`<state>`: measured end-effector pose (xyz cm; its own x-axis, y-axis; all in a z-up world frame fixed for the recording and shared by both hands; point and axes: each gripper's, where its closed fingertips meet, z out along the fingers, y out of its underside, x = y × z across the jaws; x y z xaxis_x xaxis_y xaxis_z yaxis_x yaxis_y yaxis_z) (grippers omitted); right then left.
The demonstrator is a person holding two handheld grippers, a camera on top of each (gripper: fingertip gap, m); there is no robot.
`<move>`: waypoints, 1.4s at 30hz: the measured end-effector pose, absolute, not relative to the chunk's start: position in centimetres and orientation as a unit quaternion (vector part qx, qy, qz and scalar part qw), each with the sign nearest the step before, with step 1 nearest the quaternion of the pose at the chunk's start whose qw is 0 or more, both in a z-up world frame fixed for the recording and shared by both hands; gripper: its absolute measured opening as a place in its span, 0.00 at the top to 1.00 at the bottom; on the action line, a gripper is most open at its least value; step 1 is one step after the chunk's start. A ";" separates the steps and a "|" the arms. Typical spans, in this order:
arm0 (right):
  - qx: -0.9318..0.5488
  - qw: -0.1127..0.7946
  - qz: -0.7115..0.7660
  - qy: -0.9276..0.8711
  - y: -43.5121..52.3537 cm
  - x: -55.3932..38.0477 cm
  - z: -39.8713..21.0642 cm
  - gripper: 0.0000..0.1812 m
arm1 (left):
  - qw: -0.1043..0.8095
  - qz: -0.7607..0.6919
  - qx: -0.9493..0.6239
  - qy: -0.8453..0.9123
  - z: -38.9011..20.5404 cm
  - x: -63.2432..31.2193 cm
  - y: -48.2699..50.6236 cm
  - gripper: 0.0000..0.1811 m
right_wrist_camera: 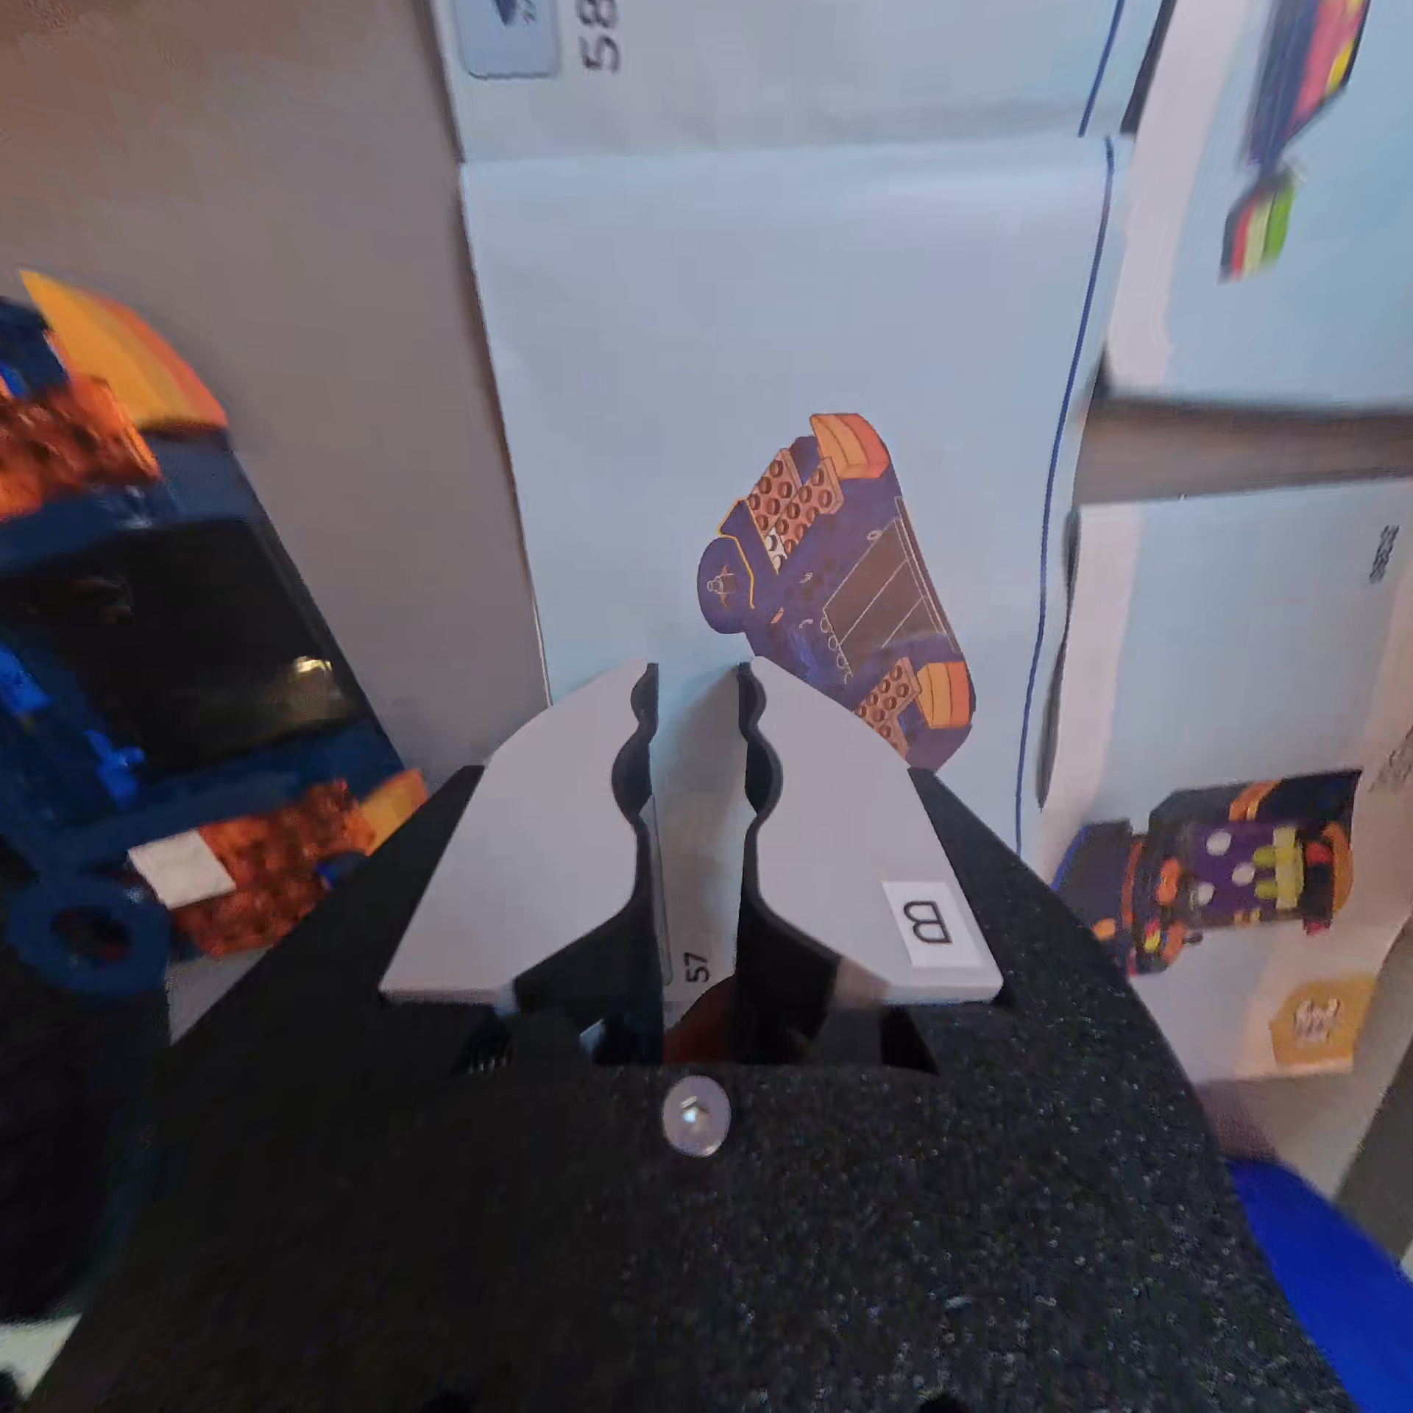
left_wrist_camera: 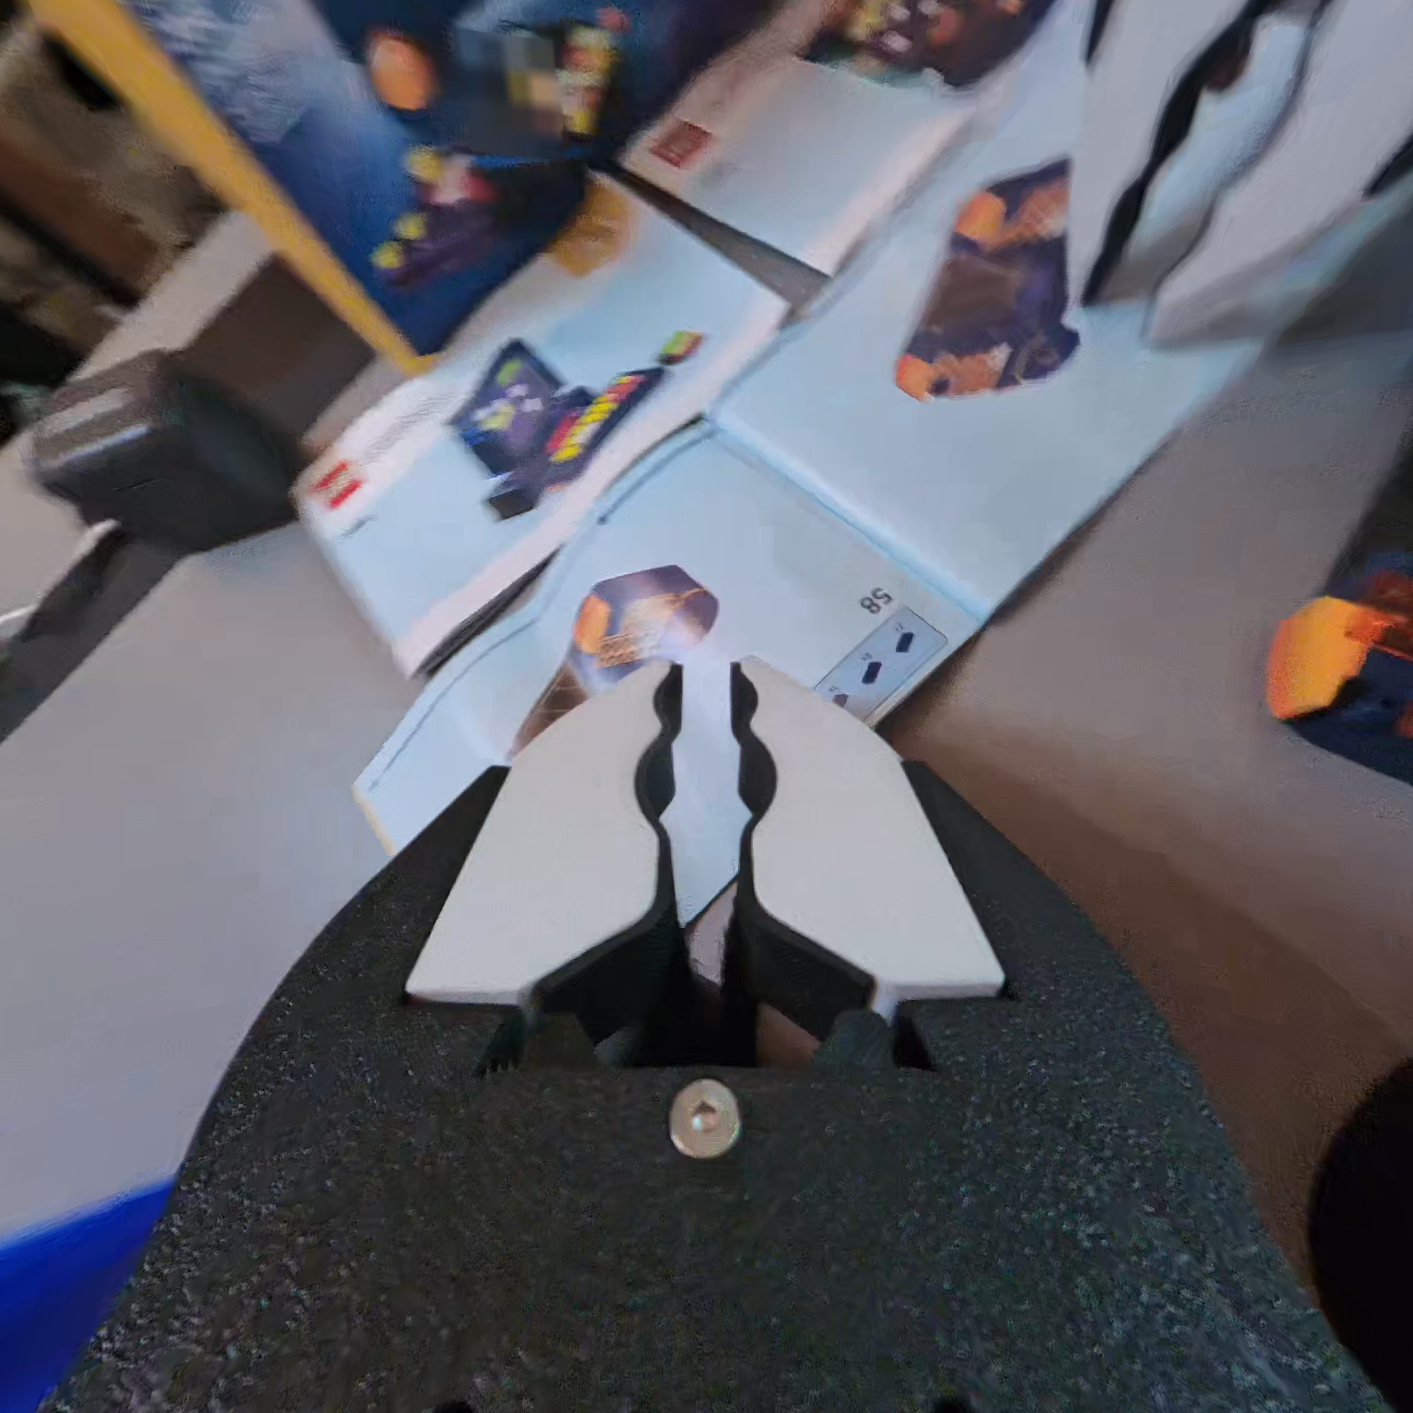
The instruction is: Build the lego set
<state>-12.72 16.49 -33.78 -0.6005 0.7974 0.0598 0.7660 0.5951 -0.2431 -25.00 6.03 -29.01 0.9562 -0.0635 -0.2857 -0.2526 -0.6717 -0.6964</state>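
So over on the left side, the half-built lego model [right_wrist_camera: 153,688] sits on the table [right_wrist_camera: 267,229], dark blue with orange bricks, a curved orange piece on top and a small white tile near its front. It's pretty blurry, so I can't make out much more. In the left wrist view the same model [left_wrist_camera: 1346,657] only peeks in at the right border.

Next over is the open instruction booklet [right_wrist_camera: 764,344], lying flat on the table just beside the model. Its pages show drawings of a dark blue and orange build. The right gripper [right_wrist_camera: 696,673] hovers over that booklet with its grey fingers [right_wrist_camera: 550,841] slightly apart, a narrow gap between them and nothing in it. One finger has a small white sticker.

The left gripper [left_wrist_camera: 705,669] is over the near page of the same booklet [left_wrist_camera: 956,459], also only a little open and holding nothing. The other gripper [left_wrist_camera: 1193,191] shows up at the top right of that view, too smeared to read.

Farther right of the open booklet lie two more closed booklets [right_wrist_camera: 1261,688] with colourful pictures on their covers, one partly on top of the open one's edge. In the left wrist view, the set's dark blue box [left_wrist_camera: 428,168] stands behind them toward the far side of the table, with some dark blurry object [left_wrist_camera: 153,451] by the left edge.
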 end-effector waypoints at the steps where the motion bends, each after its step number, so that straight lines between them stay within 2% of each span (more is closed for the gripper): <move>1: -0.450 0.070 0.080 -0.887 17.0 -12.1 -33.8 0.89 | 0.383 0.098 -0.913 0.105 -29.8 -24.2 6.7 0.94; 4: -0.480 0.093 0.056 -0.871 18.2 -11.4 -33.1 0.91 | 0.356 0.081 -0.926 0.098 -31.2 -24.4 7.9 0.94; 9: -0.574 0.212 0.181 -0.769 18.0 -11.9 -28.0 0.85 | 0.452 0.017 -0.876 0.168 -28.0 -19.4 10.9 0.94; 12: -0.616 0.239 0.164 -0.732 18.7 -10.7 -29.7 0.79 | 0.452 0.025 -0.870 0.195 -28.9 -17.9 12.3 0.94; 14: -0.651 0.249 0.105 -0.710 20.0 -9.7 -31.8 0.79 | 0.418 0.037 -0.886 0.195 -31.3 -18.2 12.4 0.96; 15: -0.662 0.241 0.098 -0.703 19.8 -9.3 -32.8 0.80 | 0.375 0.033 -0.905 0.199 -33.0 -18.3 11.8 0.97; 17: -0.679 0.226 0.139 -0.684 18.6 -9.5 -33.6 0.90 | 0.344 0.024 -0.918 0.195 -33.7 -18.6 10.7 0.99; 18: -0.682 0.220 0.155 -0.680 18.1 -9.6 -33.8 0.91 | 0.329 0.016 -0.925 0.189 -33.7 -18.7 10.2 1.00; 29: -0.655 0.213 0.212 -0.694 15.8 -10.4 -33.6 0.89 | 0.287 -0.007 -0.945 0.154 -33.7 -19.5 7.9 1.00; 32: -0.637 0.218 0.233 -0.702 15.2 -10.6 -33.2 0.83 | 0.288 0.009 -0.944 0.162 -33.6 -20.1 7.7 0.99; 34: -0.621 0.238 0.290 -0.688 14.6 -10.8 -30.7 0.81 | 0.316 0.013 -0.934 0.164 -32.9 -20.1 8.0 0.97; 37: -0.577 0.250 0.391 -0.672 12.8 -9.8 -26.1 0.76 | 0.401 -0.067 -0.896 0.177 -30.1 -17.5 8.7 0.95; 40: -0.533 0.197 0.458 -0.683 10.1 -7.4 -25.4 0.69 | 0.483 -0.138 -0.845 0.183 -27.3 -15.0 8.9 0.94; 42: -0.515 0.242 0.476 -0.671 10.1 -7.4 -25.9 0.71 | 0.540 -0.138 -0.818 0.146 -26.2 -14.7 10.0 0.94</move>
